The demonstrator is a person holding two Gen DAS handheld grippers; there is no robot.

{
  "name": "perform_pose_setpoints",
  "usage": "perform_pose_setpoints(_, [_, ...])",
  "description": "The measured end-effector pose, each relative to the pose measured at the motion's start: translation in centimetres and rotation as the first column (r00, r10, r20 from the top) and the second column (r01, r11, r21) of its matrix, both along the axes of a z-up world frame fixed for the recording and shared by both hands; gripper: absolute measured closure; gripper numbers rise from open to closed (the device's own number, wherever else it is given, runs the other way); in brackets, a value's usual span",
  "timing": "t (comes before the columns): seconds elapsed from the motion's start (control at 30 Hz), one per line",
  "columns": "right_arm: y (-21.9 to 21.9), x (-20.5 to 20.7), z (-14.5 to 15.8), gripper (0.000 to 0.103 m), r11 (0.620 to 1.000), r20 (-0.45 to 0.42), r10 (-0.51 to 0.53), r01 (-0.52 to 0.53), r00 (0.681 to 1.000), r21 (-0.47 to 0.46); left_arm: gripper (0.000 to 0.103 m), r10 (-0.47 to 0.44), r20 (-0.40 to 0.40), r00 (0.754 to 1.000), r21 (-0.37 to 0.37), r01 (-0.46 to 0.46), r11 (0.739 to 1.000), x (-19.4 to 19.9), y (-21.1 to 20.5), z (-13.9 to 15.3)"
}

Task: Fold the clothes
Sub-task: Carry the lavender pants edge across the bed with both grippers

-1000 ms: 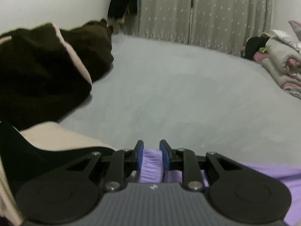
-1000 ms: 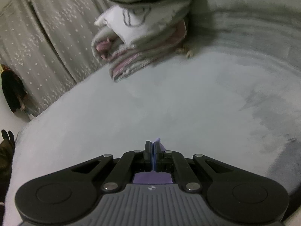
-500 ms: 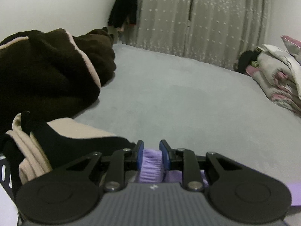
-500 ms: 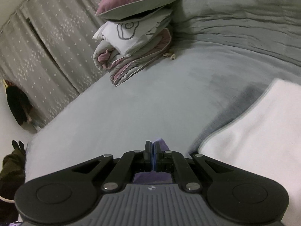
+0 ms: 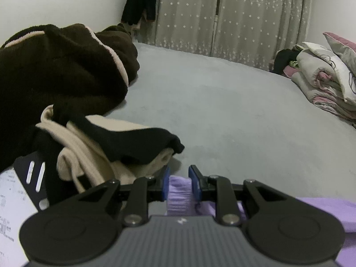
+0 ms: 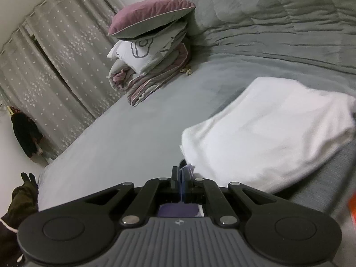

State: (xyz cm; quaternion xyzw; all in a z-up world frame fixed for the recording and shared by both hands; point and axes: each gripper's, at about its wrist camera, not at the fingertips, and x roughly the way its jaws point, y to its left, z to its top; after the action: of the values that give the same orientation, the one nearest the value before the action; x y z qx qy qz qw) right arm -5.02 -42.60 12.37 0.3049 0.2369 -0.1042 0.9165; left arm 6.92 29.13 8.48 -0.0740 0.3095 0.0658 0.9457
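Observation:
A purple garment (image 5: 322,209) hangs between both grippers over the grey bed (image 5: 222,111). My left gripper (image 5: 179,181) is shut on a bunched, ribbed part of it, and the cloth trails off to the lower right. My right gripper (image 6: 182,176) is shut on a thin edge of the same purple garment (image 6: 189,167), with only a small tip showing past the fingers. A folded white garment (image 6: 267,133) lies on the bed just right of the right gripper.
A pile of dark brown fleece (image 5: 62,71) with beige and black clothes (image 5: 115,142) lies left of the left gripper. Folded bedding and pillows (image 6: 151,51) are stacked by the curtains (image 5: 233,15). A dark garment (image 5: 140,4) hangs in the corner. Paper (image 5: 11,211) lies at lower left.
Both grippers have pulled back and risen with the purple garment. The beige and black clothes came into the left view, and the folded white garment came into the right view.

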Motion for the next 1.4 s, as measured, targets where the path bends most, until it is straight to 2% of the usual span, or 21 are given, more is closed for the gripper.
perform_pose_setpoints(0.4, [1.8, -5.6, 0.6, 0.100, 0.999, 0.013, 0.039, -0.038, 0.999, -0.029, 0.083, -0.044, -0.030, 0.999, 0.004, 0.045, 0.999, -2.8, 0.1, -0.8])
perform_pose_setpoints(0.63, [2.2, -8.8, -0.3, 0.100, 0.998, -0.011, 0.042, -0.043, 0.999, -0.048, 0.083, -0.072, -0.060, 0.996, 0.014, 0.073, 0.997, -4.3, 0.0, -1.6])
perform_pose_setpoints(0.8, [1.5, -10.0, -2.1, 0.100, 0.999, -0.033, 0.032, -0.033, 0.999, -0.014, 0.083, -0.063, -0.070, 0.996, -0.040, 0.061, 0.997, -4.8, 1.2, -1.7])
perform_pose_setpoints(0.93, [1.2, -10.0, -2.2, 0.100, 0.999, -0.029, 0.041, -0.042, 0.999, -0.021, 0.083, -0.048, -0.077, 0.996, -0.085, 0.041, 0.995, -4.8, 2.0, -2.0])
perform_pose_setpoints(1.17, [1.2, -11.9, 0.0, 0.100, 0.998, 0.045, 0.048, -0.046, 0.998, -0.050, 0.083, -0.071, -0.072, 0.995, -0.063, 0.067, 0.996, -5.7, 2.2, -2.2])
perform_pose_setpoints(1.23, [1.4, -12.4, 0.0, 0.100, 0.996, 0.035, 0.057, -0.054, 0.998, -0.071, 0.083, -0.073, -0.083, 0.994, -0.046, 0.069, 0.997, -5.9, 2.1, -2.4])
perform_pose_setpoints(1.4, [1.1, -13.0, -1.3, 0.100, 0.998, 0.002, 0.052, -0.052, 0.999, -0.041, 0.083, -0.075, -0.104, 0.992, 0.004, 0.075, 0.997, -6.5, 1.5, -2.7])
